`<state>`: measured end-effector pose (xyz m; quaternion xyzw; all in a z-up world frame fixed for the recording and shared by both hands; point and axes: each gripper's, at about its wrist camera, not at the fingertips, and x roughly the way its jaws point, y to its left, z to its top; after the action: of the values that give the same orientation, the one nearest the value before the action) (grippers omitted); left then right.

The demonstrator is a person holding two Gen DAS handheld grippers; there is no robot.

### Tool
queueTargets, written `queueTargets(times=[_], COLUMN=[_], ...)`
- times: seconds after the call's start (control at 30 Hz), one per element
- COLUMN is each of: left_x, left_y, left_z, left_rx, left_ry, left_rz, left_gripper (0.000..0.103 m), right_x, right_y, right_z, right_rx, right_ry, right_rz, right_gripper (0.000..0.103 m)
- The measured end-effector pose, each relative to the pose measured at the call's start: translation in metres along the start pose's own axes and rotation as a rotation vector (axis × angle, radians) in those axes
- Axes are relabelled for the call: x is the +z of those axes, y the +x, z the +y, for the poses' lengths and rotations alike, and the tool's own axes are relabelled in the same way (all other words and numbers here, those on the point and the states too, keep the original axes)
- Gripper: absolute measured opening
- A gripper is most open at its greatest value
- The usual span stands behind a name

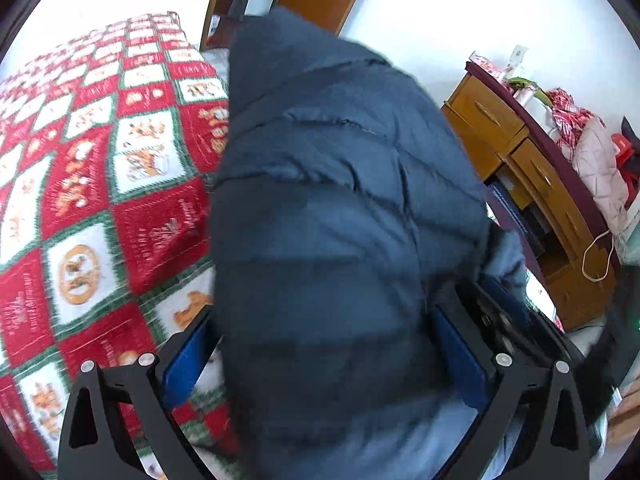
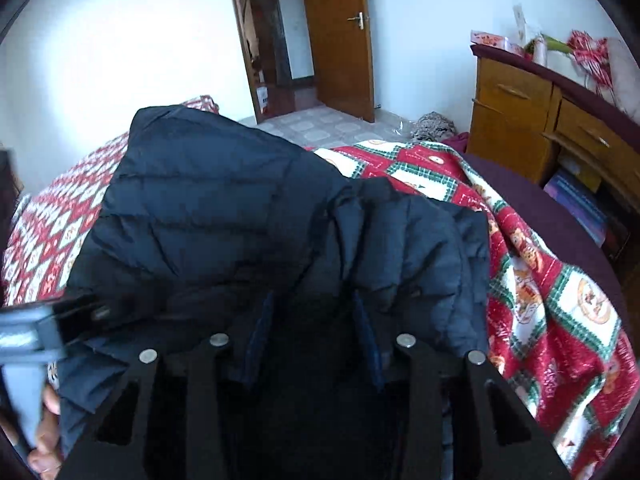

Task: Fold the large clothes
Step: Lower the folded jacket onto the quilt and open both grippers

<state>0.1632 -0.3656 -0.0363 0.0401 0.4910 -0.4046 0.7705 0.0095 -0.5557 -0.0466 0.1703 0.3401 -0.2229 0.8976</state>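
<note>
A dark navy quilted puffer jacket (image 1: 332,208) fills the left wrist view, bunched between the fingers of my left gripper (image 1: 324,344), whose blue pads sit wide apart around the bulky fabric. In the right wrist view the same jacket (image 2: 224,216) lies over the bed, and my right gripper (image 2: 314,320) has its fingers closed in on a fold of it. The left gripper (image 2: 48,320) and the hand holding it show at the left edge. The jacket's lower part is hidden under the grippers.
A bed with a red, white and green patchwork quilt (image 1: 100,184) (image 2: 540,288) lies under the jacket. A wooden desk with drawers (image 2: 532,120) (image 1: 520,152) stands at the right, cluttered on top. An open wooden door (image 2: 340,36) is at the back.
</note>
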Motion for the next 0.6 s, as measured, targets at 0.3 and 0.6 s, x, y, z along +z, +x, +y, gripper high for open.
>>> queueTargets(times=[0.3, 0.6], left_x=[-0.033, -0.080], left_y=[-0.070, -0.098], left_z=[-0.007, -0.007], left_rx=[0.169, 0.324], left_ry=[0.167, 0.265], left_rz=[-0.145, -0.262], left_gripper=[0.102, 0.102], right_x=[0.005, -0.020], right_y=[-0.001, -0.087], right_z=[0.012, 0.019], right_rx=[-0.045, -0.032], right_ry=[0.021, 0.024], right_rz=[-0.003, -0.070], right_gripper=[0.040, 0.085])
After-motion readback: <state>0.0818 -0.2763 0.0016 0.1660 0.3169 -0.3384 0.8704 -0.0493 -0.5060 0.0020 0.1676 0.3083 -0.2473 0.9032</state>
